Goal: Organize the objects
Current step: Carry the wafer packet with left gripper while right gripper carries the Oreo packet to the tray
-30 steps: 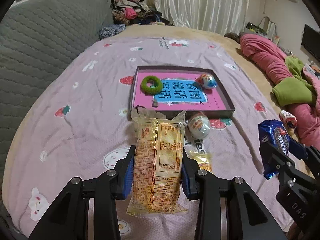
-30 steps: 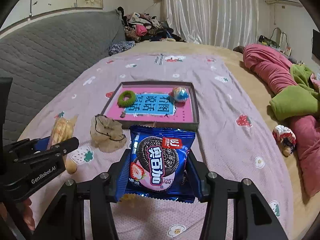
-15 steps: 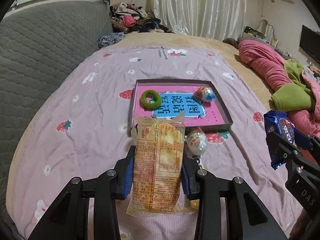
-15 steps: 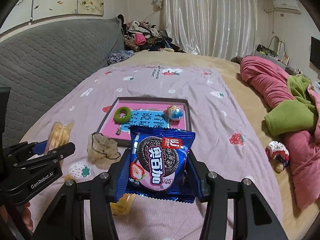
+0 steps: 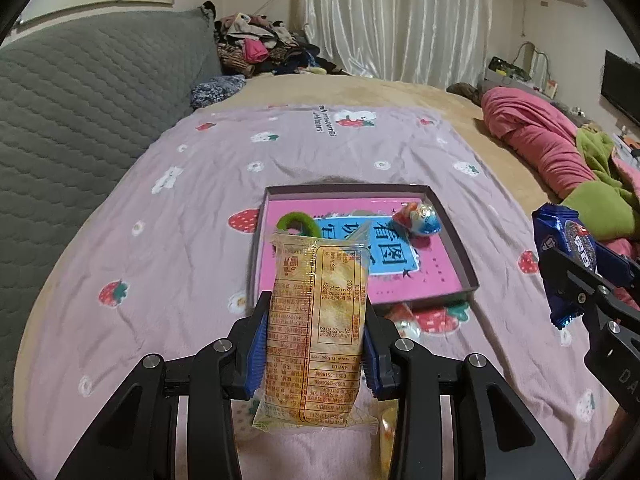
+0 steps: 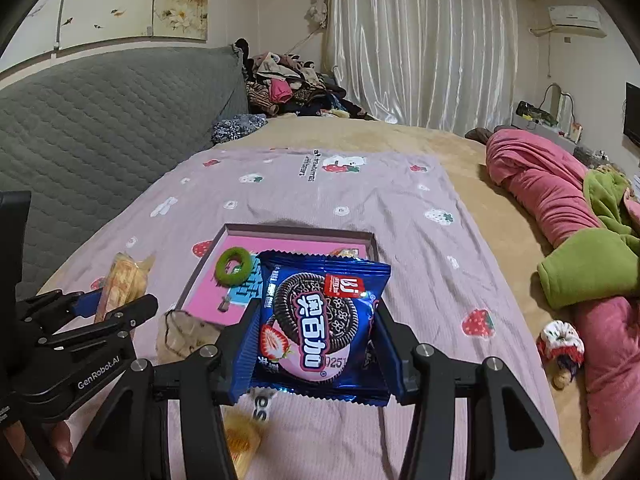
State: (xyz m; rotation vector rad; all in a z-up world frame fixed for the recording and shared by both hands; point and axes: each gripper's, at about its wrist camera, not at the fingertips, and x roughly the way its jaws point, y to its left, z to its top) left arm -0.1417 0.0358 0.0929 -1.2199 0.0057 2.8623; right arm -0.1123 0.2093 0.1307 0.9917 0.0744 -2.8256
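Observation:
My left gripper [image 5: 314,338] is shut on a yellow snack packet [image 5: 316,328], held upright above the bed. My right gripper [image 6: 316,338] is shut on a blue Oreo packet [image 6: 320,320], seen too at the right edge of the left wrist view as the Oreo packet [image 5: 568,256]. Ahead on the lilac strawberry blanket [image 5: 168,240] lies a shallow box [image 5: 460,248] with a pink bottom. In it rest a green ring [image 5: 298,224] and a foil-wrapped egg [image 5: 420,216]. The left gripper [image 6: 116,308] shows at the left of the right wrist view with the yellow packet [image 6: 124,278].
A second egg toy [image 5: 406,326] lies just before the box, half hidden by my finger. A beige hairnet [image 6: 184,330] and a small yellow packet [image 6: 240,436] lie near me. Pink and green bedding [image 6: 580,240] is at the right, a grey headboard [image 5: 80,120] at the left.
Both grippers have pulled back and risen a little with their packets. The box and blanket look farther away and more of the room shows.

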